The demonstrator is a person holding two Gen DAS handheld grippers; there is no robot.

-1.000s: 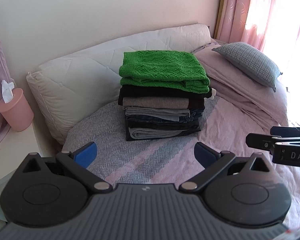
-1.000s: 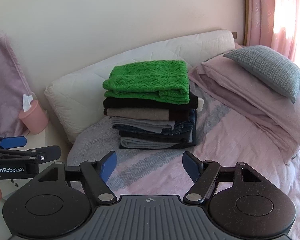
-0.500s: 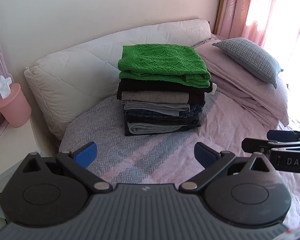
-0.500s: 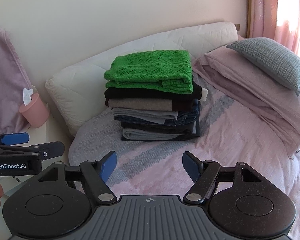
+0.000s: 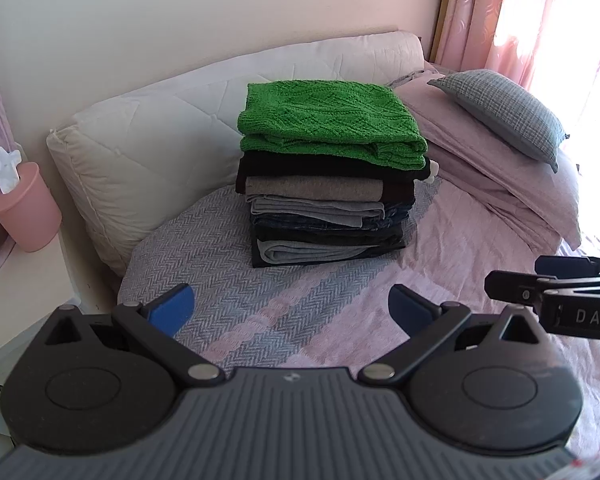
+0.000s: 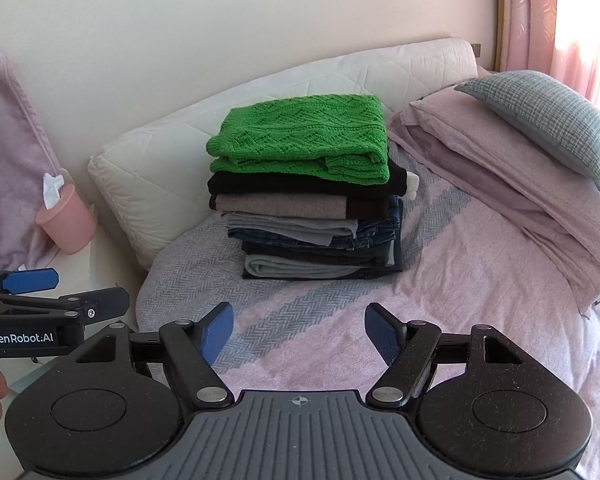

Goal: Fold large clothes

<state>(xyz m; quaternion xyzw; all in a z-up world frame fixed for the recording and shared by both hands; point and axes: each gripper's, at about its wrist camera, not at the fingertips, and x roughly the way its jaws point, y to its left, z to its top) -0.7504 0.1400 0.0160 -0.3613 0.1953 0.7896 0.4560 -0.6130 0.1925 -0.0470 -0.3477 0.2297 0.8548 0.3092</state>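
Both the left gripper (image 5: 290, 312) and right gripper (image 6: 299, 330) hang spread and empty. Straight ahead, a neat stack of clothes (image 5: 328, 184), green sweater (image 5: 328, 120) on top.

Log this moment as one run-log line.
left gripper open, empty | right gripper open, empty | folded stack on bed, untouched

The left gripper (image 5: 290, 310) has a ribbed grey housing behind the jaws, black linkage arms with silver pivot screws, round black discs on either side, and blue pads on its fingertips (image 5: 171, 309). The right gripper (image 6: 299, 334) is built alike, with a small crosshair mark on the housing behind the jaws. White lettering reads "GenRobot.AI" on the left one's side and "DAS" on the right one's
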